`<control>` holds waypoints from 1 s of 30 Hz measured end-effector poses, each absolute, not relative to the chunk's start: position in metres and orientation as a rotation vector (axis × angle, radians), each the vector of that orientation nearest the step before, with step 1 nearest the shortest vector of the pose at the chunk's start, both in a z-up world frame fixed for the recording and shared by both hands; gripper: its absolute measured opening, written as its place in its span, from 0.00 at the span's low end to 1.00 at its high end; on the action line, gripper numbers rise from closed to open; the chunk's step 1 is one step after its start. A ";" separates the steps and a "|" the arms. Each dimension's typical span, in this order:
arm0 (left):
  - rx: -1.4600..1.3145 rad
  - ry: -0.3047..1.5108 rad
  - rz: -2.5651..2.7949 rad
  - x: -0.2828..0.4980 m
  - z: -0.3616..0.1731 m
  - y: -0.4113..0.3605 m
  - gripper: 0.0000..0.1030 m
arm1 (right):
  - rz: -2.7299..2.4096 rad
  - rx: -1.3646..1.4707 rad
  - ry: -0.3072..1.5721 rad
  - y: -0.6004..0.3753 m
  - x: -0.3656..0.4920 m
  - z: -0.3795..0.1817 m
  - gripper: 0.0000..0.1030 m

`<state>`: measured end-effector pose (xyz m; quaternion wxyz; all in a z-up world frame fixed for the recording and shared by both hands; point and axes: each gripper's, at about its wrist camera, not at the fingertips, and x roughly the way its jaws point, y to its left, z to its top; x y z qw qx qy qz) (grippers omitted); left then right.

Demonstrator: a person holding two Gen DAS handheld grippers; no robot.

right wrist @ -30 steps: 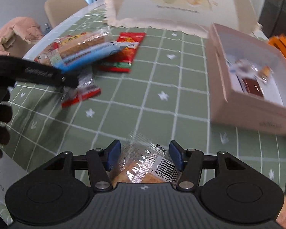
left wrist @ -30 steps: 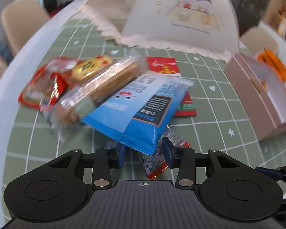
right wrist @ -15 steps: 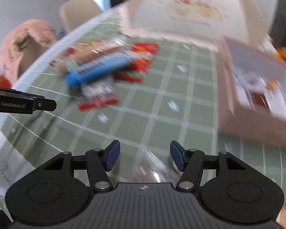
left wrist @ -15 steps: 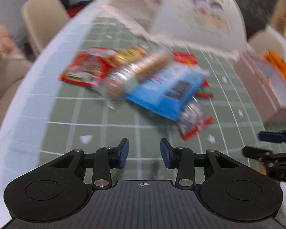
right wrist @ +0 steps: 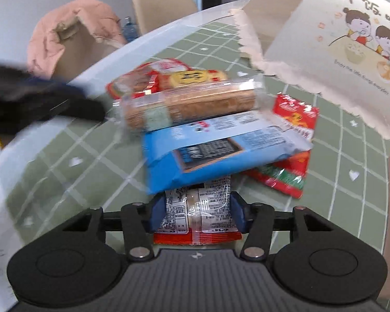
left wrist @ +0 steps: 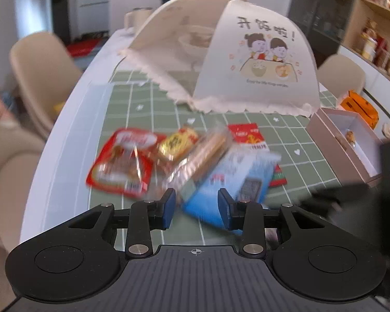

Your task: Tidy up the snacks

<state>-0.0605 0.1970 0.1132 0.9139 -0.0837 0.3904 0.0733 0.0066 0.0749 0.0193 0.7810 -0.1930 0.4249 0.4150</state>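
Note:
A pile of snacks lies on the green checked mat. It holds a blue packet (right wrist: 221, 156), a clear roll of biscuits (right wrist: 195, 101), a yellow packet (right wrist: 192, 76) and red packets (right wrist: 293, 130). A small red-and-clear packet (right wrist: 197, 208) sticks out from under the blue one. My right gripper (right wrist: 197, 213) is closing on this small packet, with both pads against its sides. My left gripper (left wrist: 196, 208) hangs open above the near end of the pile with nothing between its fingers. Beneath it are the blue packet (left wrist: 226, 182) and the biscuit roll (left wrist: 200, 156).
A pink box (left wrist: 345, 150) with a few snacks inside stands at the right, an orange packet (left wrist: 361, 106) behind it. A white mesh food cover (left wrist: 234, 65) fills the back of the table. Beige chairs (left wrist: 39, 65) line the left edge, one bearing a pink jacket (right wrist: 72, 33).
My right gripper left the clear packet near the box, swung left to the pile and now has the small red packet between its fingers. My left gripper backed off that packet and rose.

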 end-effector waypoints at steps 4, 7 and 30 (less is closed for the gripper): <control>-0.109 0.782 0.107 -0.020 0.113 0.209 0.39 | 0.861 -0.390 0.953 0.040 -0.018 0.025 0.49; -0.143 0.802 0.100 0.017 0.106 0.230 0.39 | 0.796 -0.371 0.970 0.010 -0.029 0.029 0.49; -0.022 0.964 0.053 0.064 0.060 0.237 0.39 | 0.655 -0.285 0.917 -0.045 -0.051 0.047 0.54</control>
